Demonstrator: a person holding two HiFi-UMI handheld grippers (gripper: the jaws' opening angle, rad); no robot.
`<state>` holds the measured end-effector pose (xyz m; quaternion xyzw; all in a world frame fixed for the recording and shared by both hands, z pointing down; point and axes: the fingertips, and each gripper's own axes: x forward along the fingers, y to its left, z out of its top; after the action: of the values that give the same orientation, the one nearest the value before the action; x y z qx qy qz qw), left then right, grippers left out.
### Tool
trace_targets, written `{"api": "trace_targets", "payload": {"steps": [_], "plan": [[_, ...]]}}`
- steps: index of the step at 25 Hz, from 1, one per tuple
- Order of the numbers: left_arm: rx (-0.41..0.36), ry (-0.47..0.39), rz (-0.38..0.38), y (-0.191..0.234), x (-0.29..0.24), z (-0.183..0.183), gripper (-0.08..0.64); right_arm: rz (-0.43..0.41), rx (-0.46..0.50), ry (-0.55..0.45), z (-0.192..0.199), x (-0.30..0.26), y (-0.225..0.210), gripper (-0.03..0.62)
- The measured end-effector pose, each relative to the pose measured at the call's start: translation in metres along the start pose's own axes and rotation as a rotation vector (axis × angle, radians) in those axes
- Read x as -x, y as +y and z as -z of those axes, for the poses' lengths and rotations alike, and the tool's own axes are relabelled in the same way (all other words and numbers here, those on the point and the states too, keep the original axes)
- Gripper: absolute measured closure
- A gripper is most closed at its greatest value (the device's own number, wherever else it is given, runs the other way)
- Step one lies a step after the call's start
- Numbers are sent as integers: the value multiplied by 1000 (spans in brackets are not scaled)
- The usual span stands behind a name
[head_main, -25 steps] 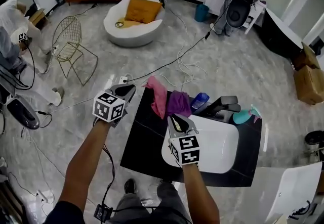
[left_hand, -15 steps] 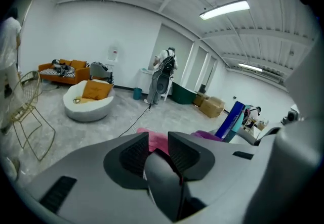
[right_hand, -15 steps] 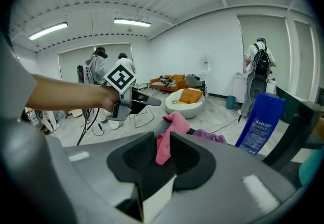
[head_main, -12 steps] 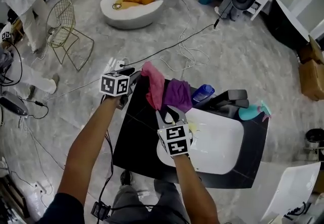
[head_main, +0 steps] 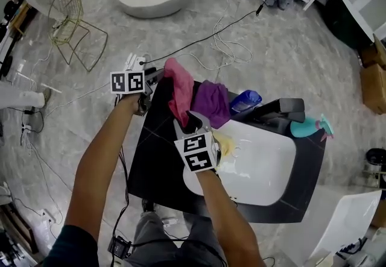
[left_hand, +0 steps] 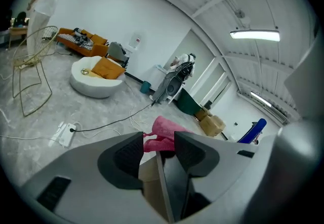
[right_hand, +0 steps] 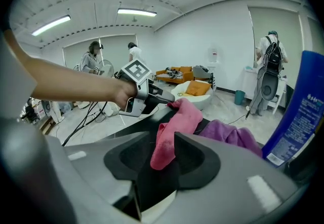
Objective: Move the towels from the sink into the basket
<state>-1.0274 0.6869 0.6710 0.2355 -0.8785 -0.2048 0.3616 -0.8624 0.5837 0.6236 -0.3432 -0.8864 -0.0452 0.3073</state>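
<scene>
Black counter [head_main: 158, 157] carries a white sink [head_main: 265, 169] closest to the person, with a pale yellow cloth [head_main: 224, 144] lying at the sink's ten o'clock. Just past it the right tongs [head_main: 193, 122] are opening, and the limp end of a pink terry towel [head_main: 178, 92] hangs between the jaws, unpressed. A purple towel [head_main: 211, 103] bunches at the pink one's three o'clock. At its nine o'clock the left tongs [head_main: 157, 74] are opening too, gripping nothing. Both towels look light, soft and floppy, so pinching a thick fold should hold best.

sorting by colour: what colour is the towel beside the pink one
Purple towel; head view shows it best.
</scene>
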Motion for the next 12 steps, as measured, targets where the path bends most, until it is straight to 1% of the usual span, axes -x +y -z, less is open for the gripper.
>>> {"api": "trace_targets", "payload": {"steps": [2, 6, 7, 10, 12], "plan": [[7, 6, 7, 1, -4, 3, 388, -1, 3, 25, 5, -9, -1, 430], [9, -8, -9, 5, -5, 5, 495, 23, 33, 75, 14, -21, -5, 434], [9, -14, -13, 5, -5, 4, 510, 38, 45, 89, 17, -23, -8, 447], [-26, -19, -39, 5, -4, 3, 532, 85, 79, 123, 25, -25, -15, 548], [-65, -27, -68, 6, -1, 0, 535, 102, 84, 121, 26, -23, -19, 567]]}}
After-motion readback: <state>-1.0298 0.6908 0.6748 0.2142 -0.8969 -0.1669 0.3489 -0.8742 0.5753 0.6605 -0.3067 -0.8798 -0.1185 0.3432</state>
